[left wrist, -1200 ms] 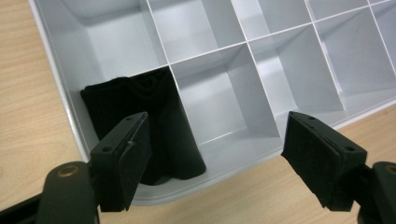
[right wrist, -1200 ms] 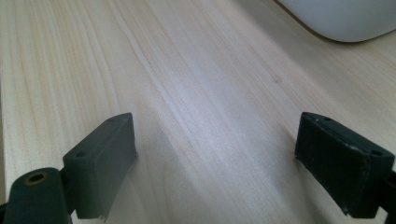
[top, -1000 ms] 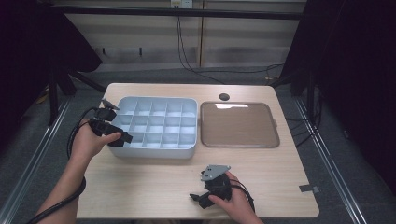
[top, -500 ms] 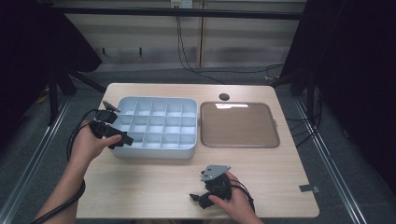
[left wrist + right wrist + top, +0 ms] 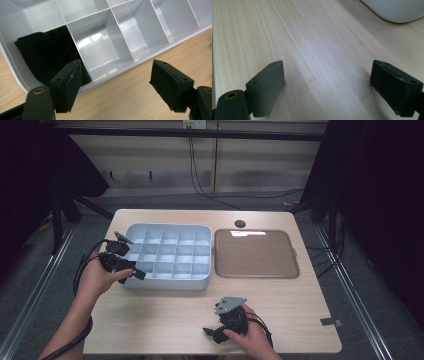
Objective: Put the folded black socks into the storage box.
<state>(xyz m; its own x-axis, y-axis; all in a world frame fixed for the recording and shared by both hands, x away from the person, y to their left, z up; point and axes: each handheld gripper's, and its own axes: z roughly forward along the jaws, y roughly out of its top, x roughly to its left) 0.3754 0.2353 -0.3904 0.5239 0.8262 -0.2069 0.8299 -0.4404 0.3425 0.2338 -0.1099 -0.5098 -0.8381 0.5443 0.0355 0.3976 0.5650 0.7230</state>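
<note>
Your left gripper (image 5: pixel 116 82) gapes empty above the tray (image 5: pixel 140 53) rim, black cloth (image 5: pixel 47 57) in the corner cell; right gripper (image 5: pixel 327 87) open over bare table (image 5: pixel 317 42).

The compartment tray (image 5: pixel 167 257) is pale blue-grey – glossy, with white glints on its floors. One corner cell holds a plain black cloth (image 5: pixel 47 56). The table (image 5: pixel 165 320) is light wood with fine straight grain. The flat tray (image 5: pixel 256 253) beside it is brown with a grey rim – both grippers' pads (image 5: pixel 71 83) are matte black.
</note>
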